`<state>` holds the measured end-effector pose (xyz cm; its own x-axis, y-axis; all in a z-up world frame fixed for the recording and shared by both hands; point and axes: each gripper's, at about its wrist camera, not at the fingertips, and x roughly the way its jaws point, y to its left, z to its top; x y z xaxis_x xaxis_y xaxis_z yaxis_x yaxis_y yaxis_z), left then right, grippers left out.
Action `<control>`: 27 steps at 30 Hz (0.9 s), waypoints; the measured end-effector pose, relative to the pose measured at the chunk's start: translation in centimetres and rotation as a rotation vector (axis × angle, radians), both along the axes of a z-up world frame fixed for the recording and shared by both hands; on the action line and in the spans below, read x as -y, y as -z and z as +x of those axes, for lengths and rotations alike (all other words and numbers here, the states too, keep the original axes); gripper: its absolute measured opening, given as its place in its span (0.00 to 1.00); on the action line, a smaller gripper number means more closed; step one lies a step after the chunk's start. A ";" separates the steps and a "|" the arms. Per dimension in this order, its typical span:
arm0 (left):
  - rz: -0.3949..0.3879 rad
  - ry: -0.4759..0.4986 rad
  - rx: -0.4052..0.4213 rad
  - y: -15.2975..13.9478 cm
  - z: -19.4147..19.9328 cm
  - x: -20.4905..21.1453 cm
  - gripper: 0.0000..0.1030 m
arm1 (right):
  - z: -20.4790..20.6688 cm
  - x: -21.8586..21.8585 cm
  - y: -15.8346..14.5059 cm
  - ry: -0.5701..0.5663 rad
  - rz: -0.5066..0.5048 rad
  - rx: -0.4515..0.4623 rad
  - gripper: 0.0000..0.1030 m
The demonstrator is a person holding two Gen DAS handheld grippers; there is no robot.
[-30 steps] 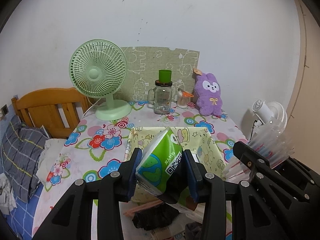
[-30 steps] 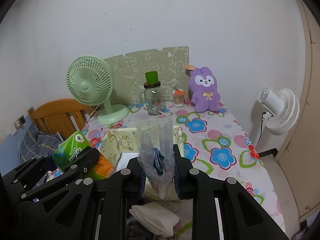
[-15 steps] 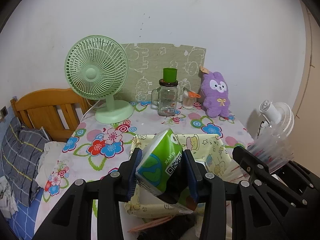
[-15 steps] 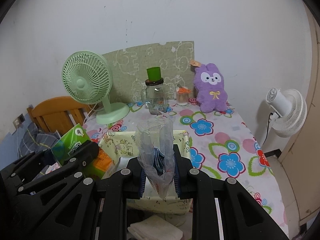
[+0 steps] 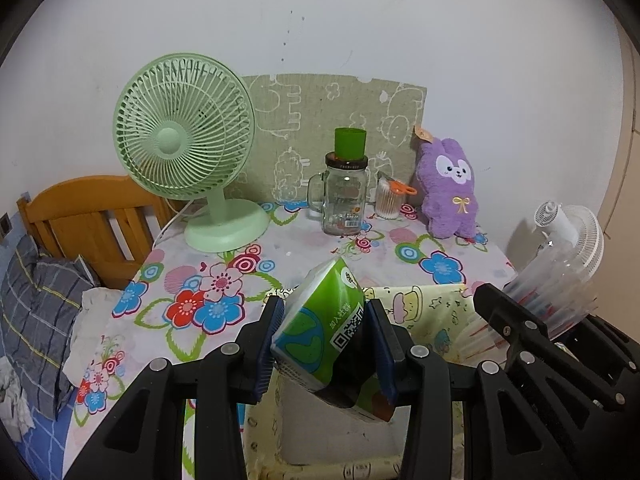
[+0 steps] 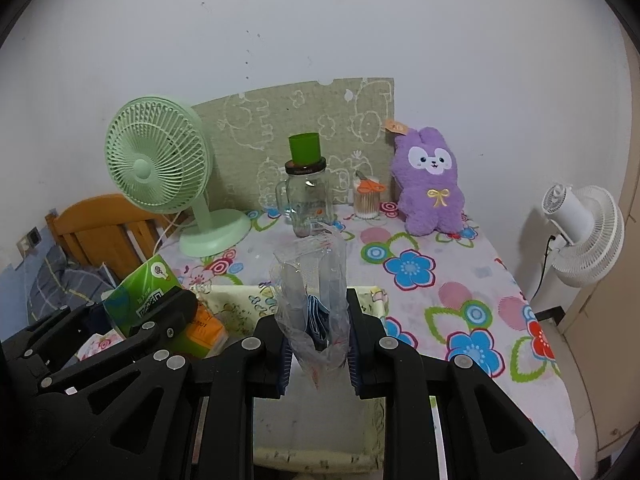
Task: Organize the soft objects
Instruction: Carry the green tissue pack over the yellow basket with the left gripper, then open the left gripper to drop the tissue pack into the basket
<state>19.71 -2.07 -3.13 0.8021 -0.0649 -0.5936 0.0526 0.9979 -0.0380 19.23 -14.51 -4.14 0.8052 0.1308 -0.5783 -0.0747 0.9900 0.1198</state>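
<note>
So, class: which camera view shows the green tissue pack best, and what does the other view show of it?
The left wrist view: the green tissue pack sits centred between the left gripper's pads, printed face showing. The right wrist view catches it only at the left edge, partly behind the gripper's black arm.

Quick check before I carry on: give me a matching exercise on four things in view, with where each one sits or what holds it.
Things:
1. tissue pack
2. clear plastic bag
3. purple plush rabbit
4. green cup

Places:
A. on the lid of the glass jar
B. clamped in the left gripper
C. at the back of the table, by the wall
D. clamped in the right gripper

Pairs: 1-B, 2-D, 3-C, 4-A
</note>
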 end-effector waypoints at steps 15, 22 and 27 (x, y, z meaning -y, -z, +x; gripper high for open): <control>0.006 -0.006 -0.090 3.6 3.1 0.1 0.71 | 3.5 0.5 2.6 0.001 0.041 -0.066 0.25; 0.032 0.019 -0.099 4.1 3.3 0.9 0.81 | 4.6 -0.4 3.5 -0.041 0.032 -0.096 0.25; 0.040 0.028 -0.108 4.3 3.5 1.0 0.82 | 5.1 -0.6 4.0 -0.063 0.047 -0.126 0.27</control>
